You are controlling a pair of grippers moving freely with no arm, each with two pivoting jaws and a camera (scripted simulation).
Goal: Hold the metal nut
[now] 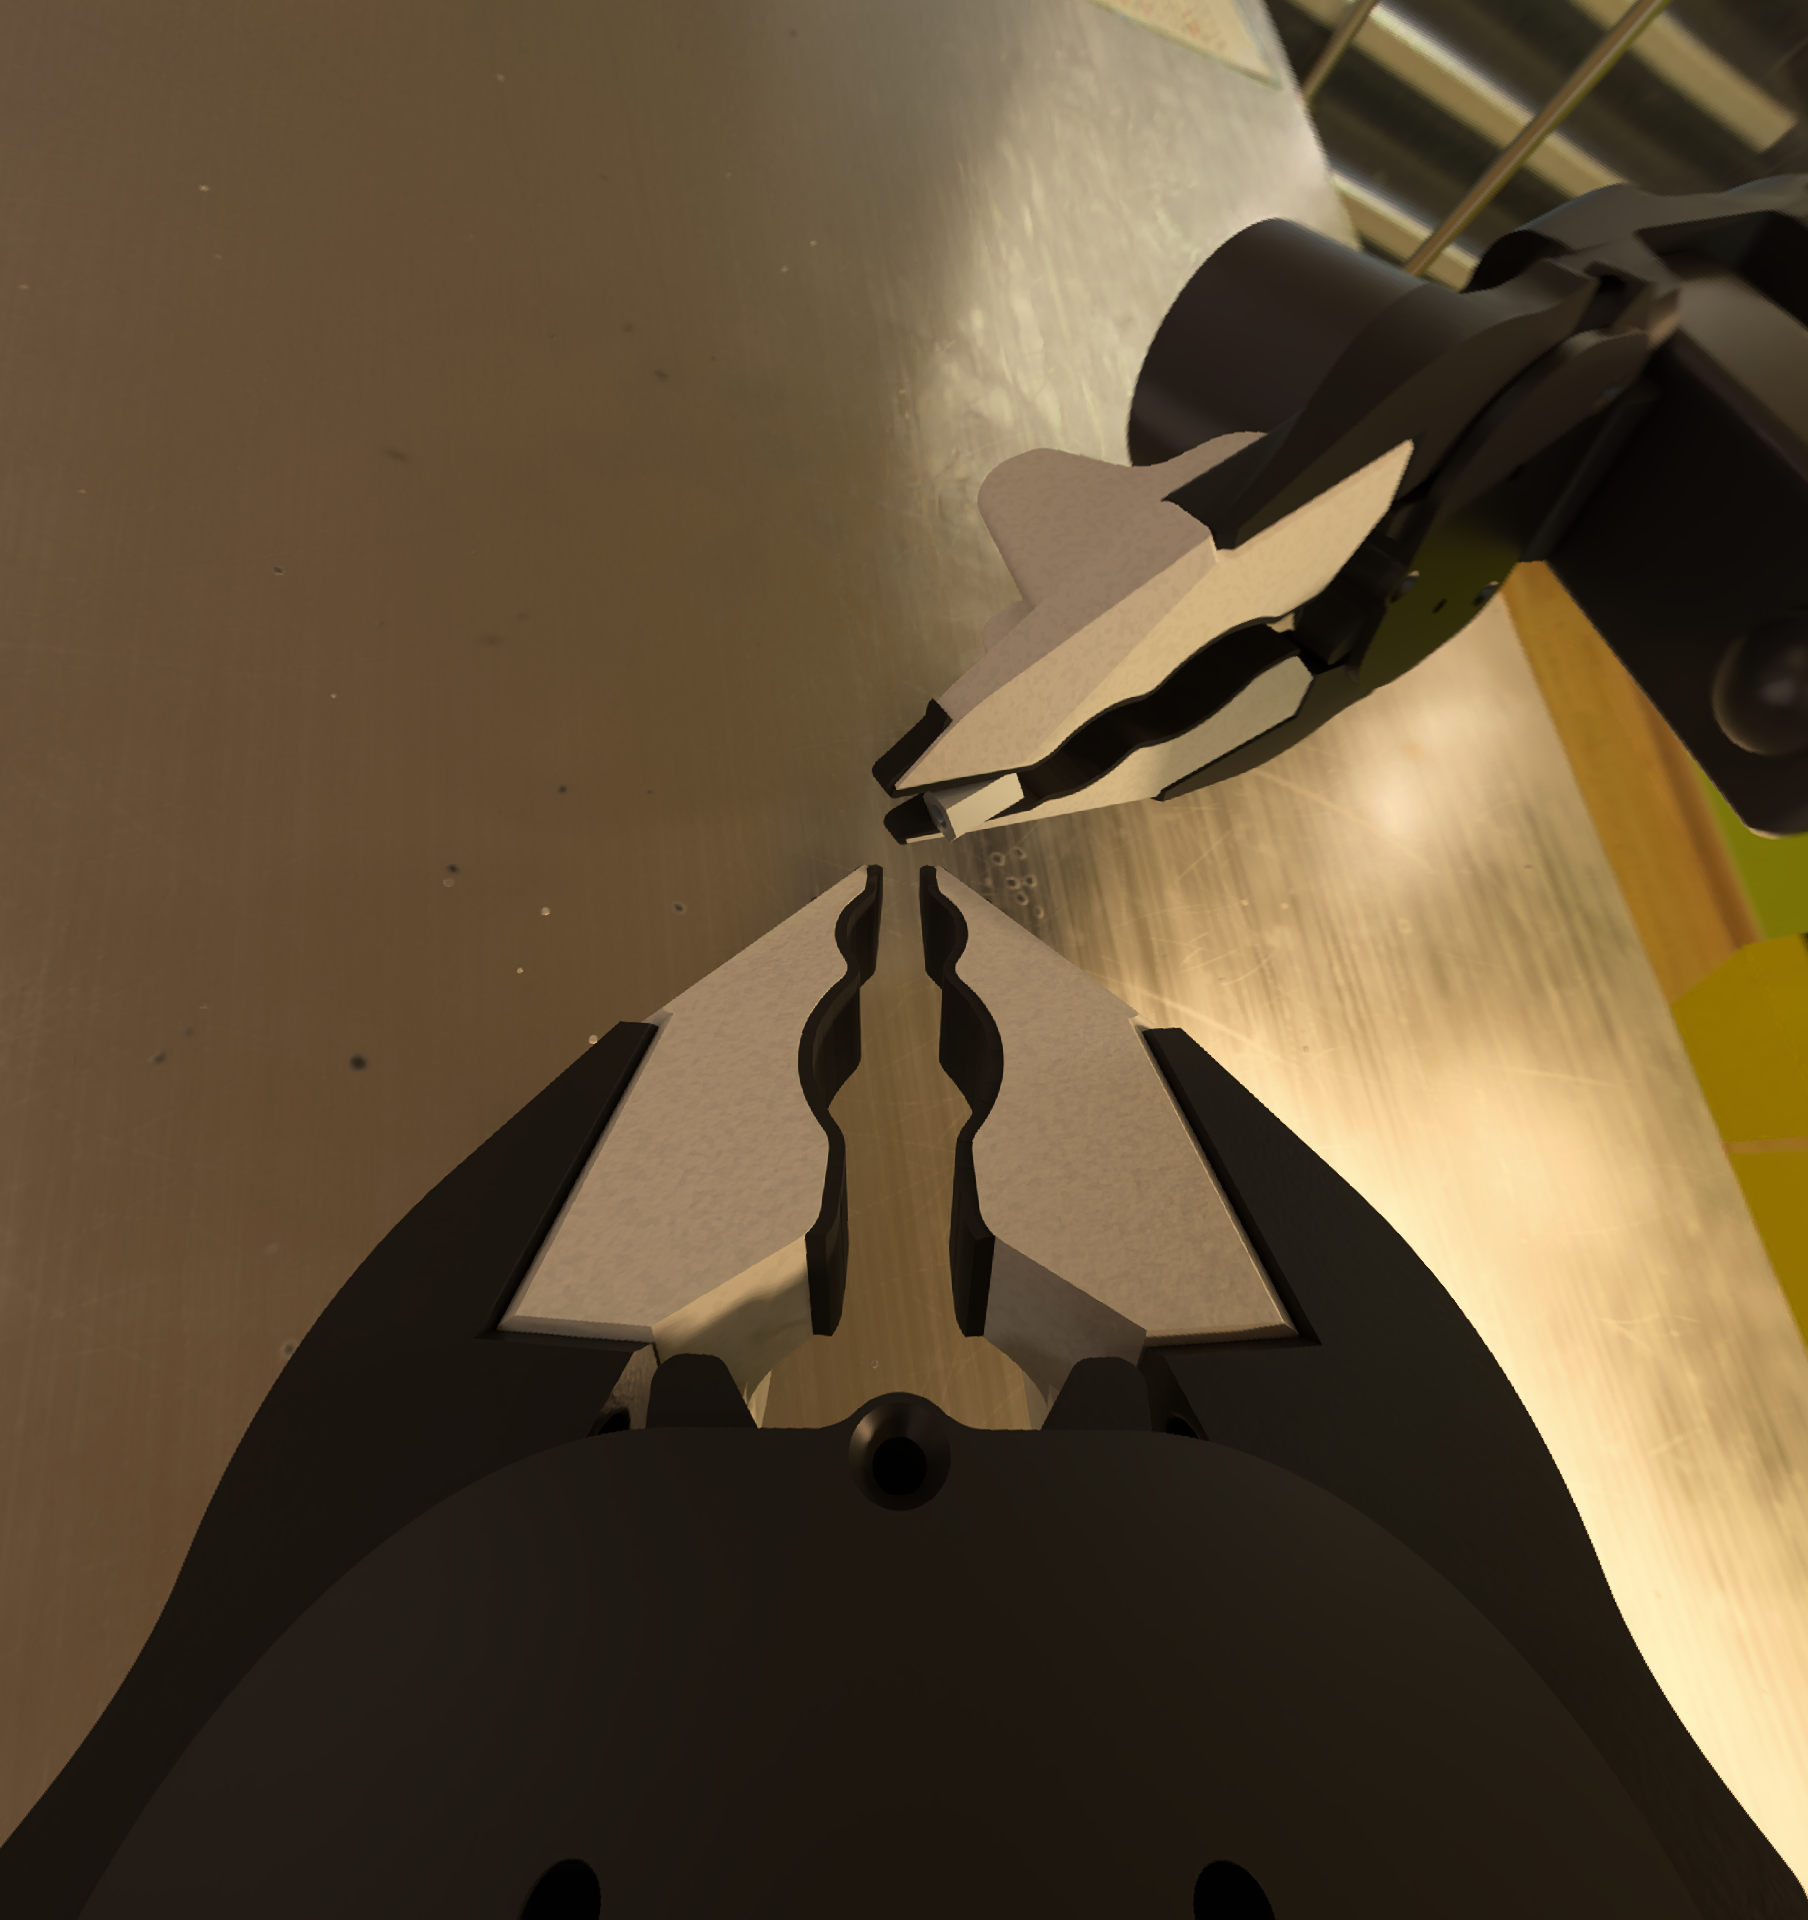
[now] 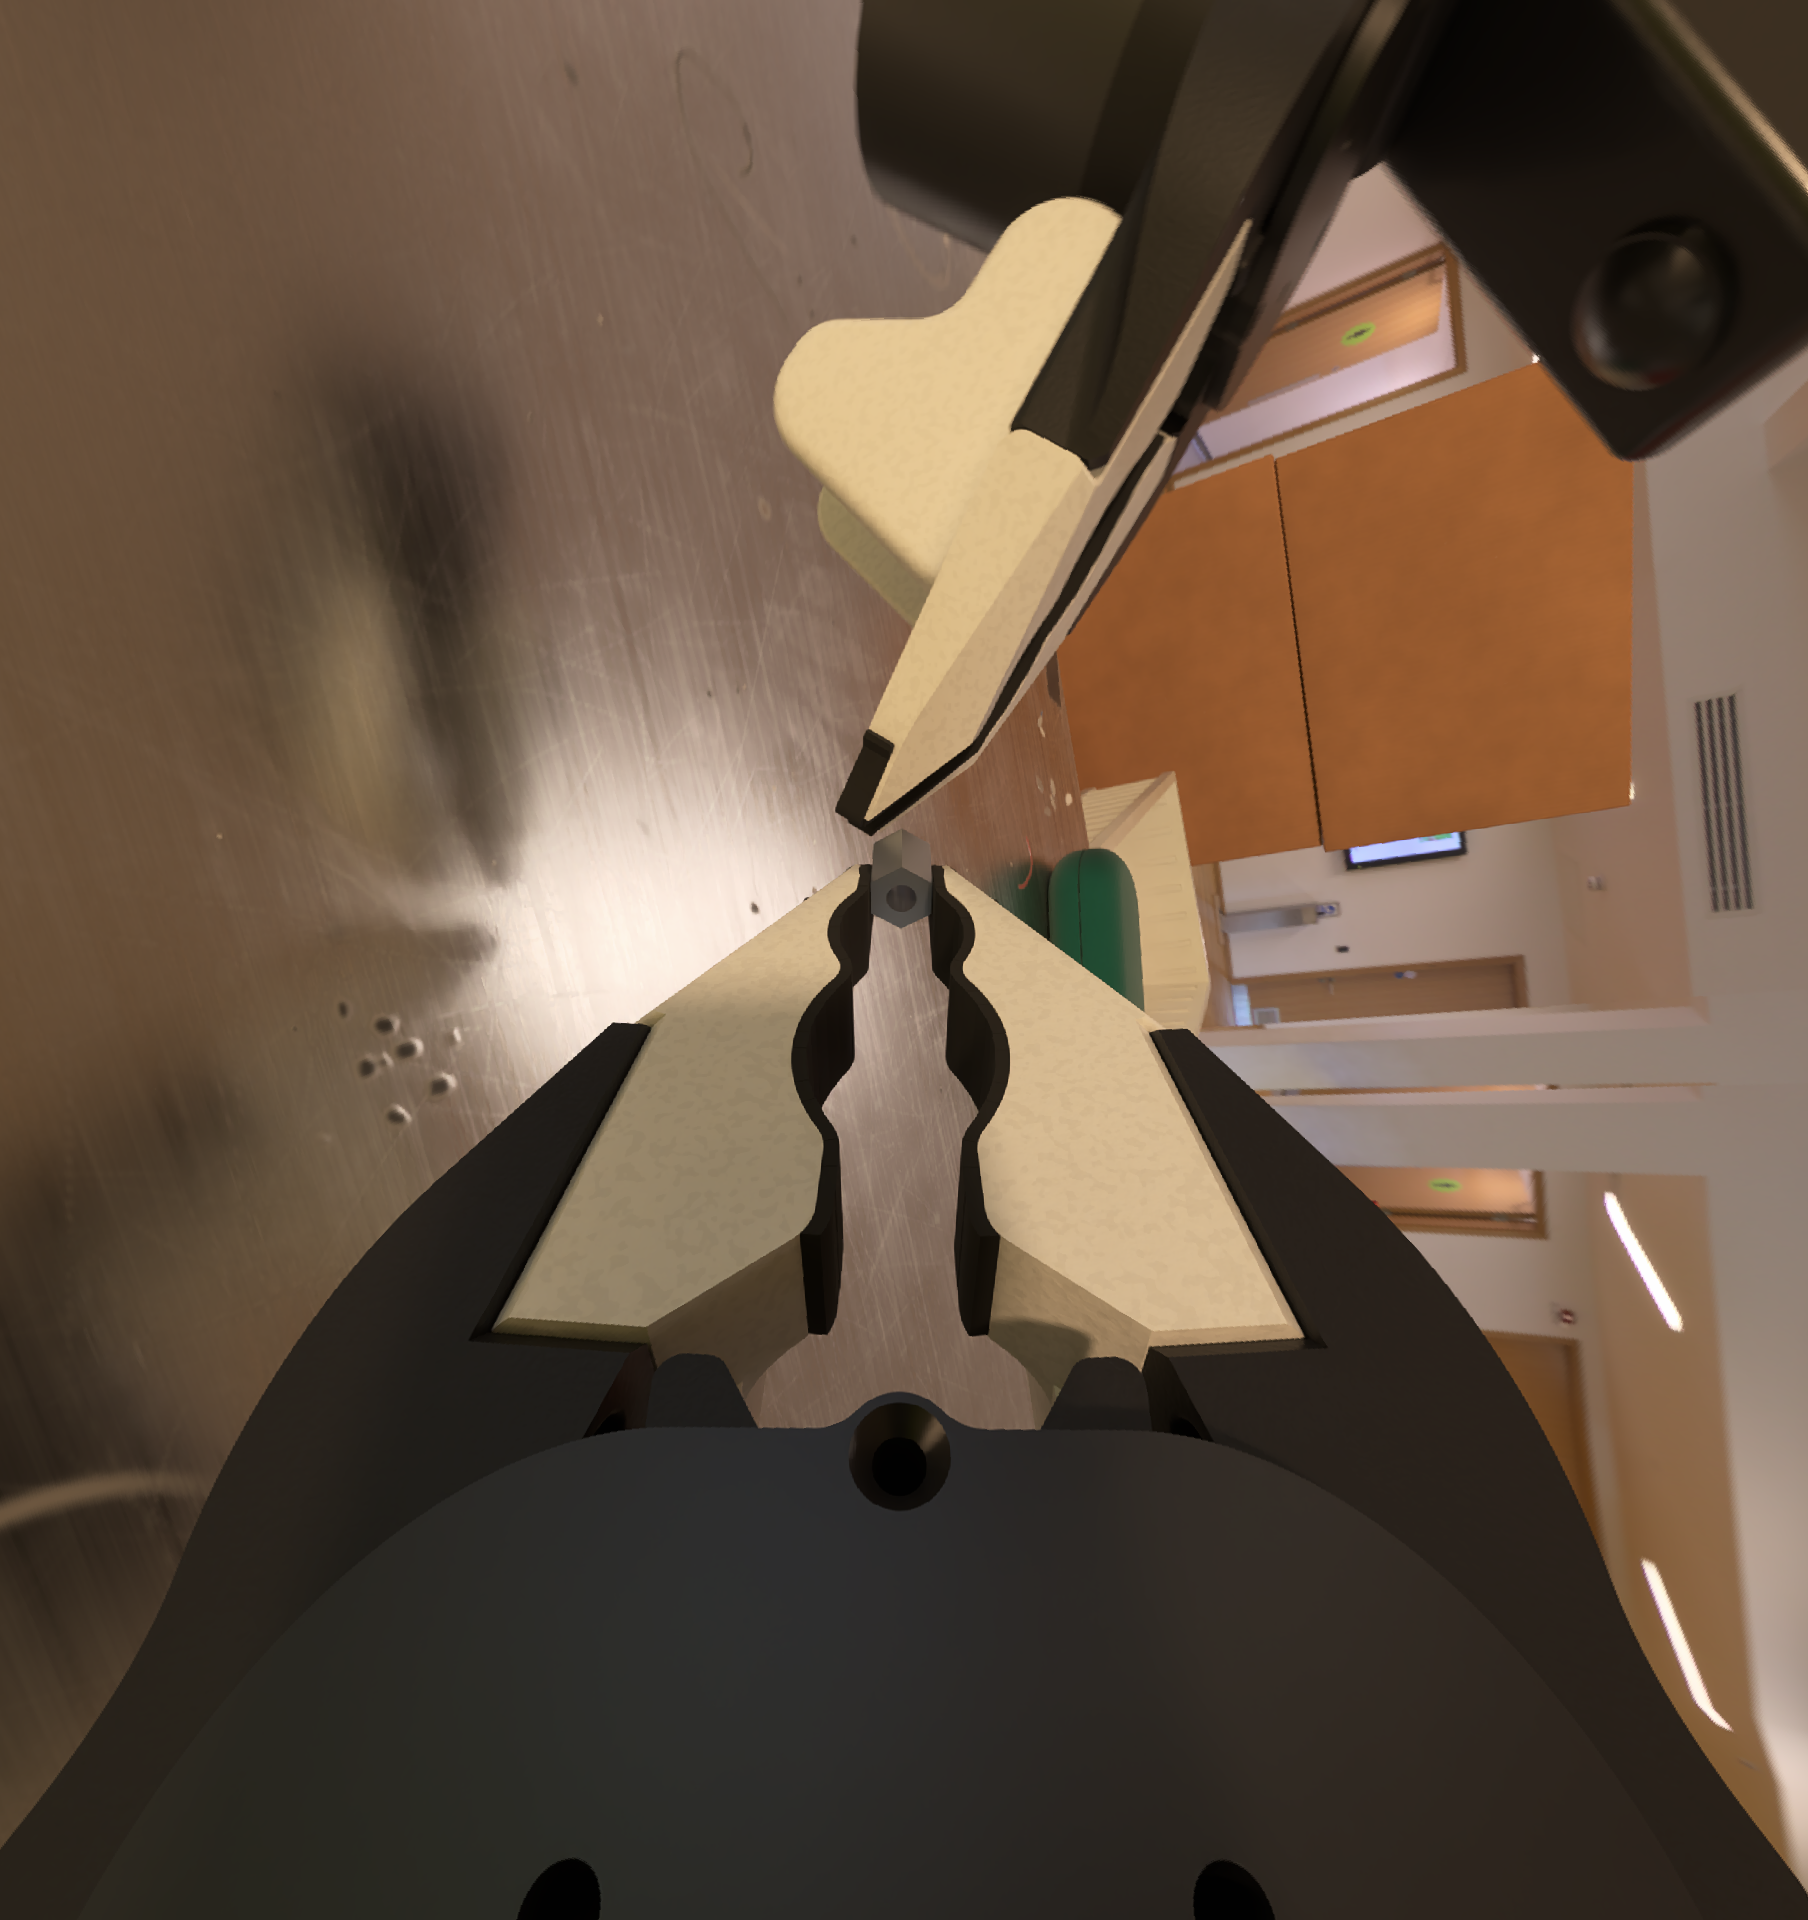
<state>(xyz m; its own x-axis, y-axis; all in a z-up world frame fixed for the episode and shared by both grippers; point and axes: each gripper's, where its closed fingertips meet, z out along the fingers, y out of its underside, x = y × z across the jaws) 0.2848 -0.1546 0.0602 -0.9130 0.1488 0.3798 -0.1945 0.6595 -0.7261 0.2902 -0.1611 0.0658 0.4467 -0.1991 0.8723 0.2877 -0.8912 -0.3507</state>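
A small grey metal nut (image 2: 898,894) sits clamped between the fingertips of my right gripper (image 2: 900,883), held above a scratched metal table (image 2: 256,312). In the left wrist view the right gripper (image 1: 915,805) comes in from the upper right, with the nut (image 1: 944,817) showing as a grey speck at its tips. My left gripper (image 1: 900,878) has only a narrow gap between its fingers and nothing in it. Its tips point at the right gripper's tips from just short of them. In the right wrist view the left gripper (image 2: 864,816) comes down from above, close to the nut's far end.
The metal table (image 1: 360,520) has a cluster of small pits (image 1: 1019,883), also seen in the right wrist view (image 2: 401,1049). A wooden edge (image 1: 1606,790) and a yellow-green block (image 1: 1762,1039) lie to the right. Orange panels (image 2: 1399,644) stand beyond the table.
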